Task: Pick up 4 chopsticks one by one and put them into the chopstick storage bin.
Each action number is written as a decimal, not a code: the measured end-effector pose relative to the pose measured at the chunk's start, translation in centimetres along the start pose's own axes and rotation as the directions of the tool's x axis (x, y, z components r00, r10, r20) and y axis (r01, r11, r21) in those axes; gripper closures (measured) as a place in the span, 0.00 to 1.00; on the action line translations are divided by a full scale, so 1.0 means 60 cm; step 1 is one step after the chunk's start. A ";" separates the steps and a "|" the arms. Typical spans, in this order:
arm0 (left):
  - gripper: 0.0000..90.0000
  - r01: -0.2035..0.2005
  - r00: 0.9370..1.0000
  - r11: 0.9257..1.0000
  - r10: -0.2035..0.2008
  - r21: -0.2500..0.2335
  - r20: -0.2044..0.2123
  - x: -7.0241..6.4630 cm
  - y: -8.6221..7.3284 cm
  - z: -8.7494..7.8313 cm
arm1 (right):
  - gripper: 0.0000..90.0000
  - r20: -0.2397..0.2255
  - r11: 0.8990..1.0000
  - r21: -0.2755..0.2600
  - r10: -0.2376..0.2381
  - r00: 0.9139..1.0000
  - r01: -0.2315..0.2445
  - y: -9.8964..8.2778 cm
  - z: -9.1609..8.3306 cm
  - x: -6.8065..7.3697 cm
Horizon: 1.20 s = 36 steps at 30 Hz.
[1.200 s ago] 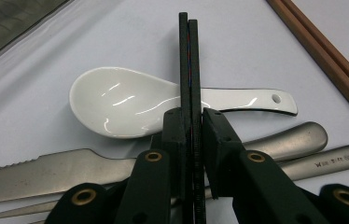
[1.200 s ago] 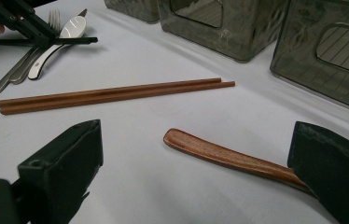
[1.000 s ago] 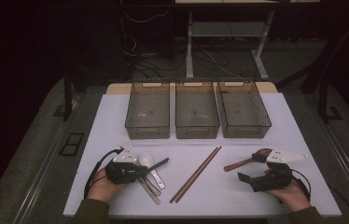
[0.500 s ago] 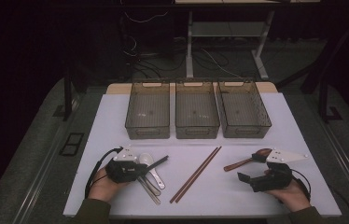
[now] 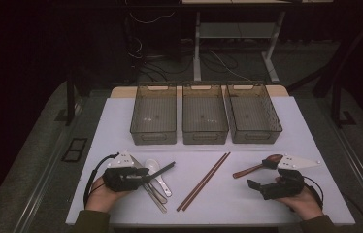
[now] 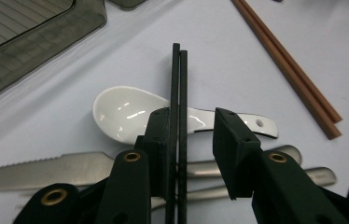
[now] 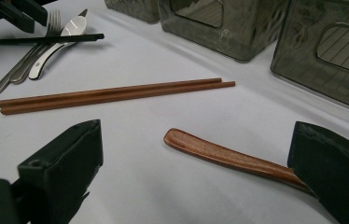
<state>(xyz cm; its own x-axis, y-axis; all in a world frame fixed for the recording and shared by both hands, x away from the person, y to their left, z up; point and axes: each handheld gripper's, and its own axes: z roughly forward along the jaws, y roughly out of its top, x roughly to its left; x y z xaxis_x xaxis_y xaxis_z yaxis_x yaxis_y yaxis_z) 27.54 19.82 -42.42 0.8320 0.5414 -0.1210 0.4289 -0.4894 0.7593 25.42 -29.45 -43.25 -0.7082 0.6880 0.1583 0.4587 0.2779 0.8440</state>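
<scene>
The left gripper (image 6: 191,140) has a pair of black chopsticks (image 6: 178,88) between its jaws. The jaws have just been opening, and now the sticks lie against one pad with a clear gap to the other — so nothing is clamped. To take them well, I would centre the pair in the gap, then close squarely so both sticks are caught together and neither rolls off.

Beneath them lie a white spoon (image 6: 126,112) and a knife (image 6: 46,168). The left hand (image 5: 103,196) rests low on the bench (image 5: 315,131), gripper level. The right gripper (image 5: 259,187) stands wide open around a wooden spoon (image 7: 228,156) — not touching it. Brown chopsticks (image 5: 204,181) lie between, and three bins (image 5: 205,138) stand farthest.
</scene>
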 end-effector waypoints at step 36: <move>0.92 0.063 0.996 0.998 -0.061 0.029 -0.058 0.011 -0.065 -0.041 | 0.03 -0.005 1.000 0.003 0.004 1.000 -0.004 -0.001 0.002 0.000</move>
<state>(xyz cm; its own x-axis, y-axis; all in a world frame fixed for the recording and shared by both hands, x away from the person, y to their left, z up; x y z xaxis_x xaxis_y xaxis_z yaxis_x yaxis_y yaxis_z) 25.55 23.76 -43.87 0.7823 0.6093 -0.1295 0.4902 -0.4738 0.7316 25.45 -29.36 -43.35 -0.7091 0.6858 0.1639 0.4628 0.2772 0.8420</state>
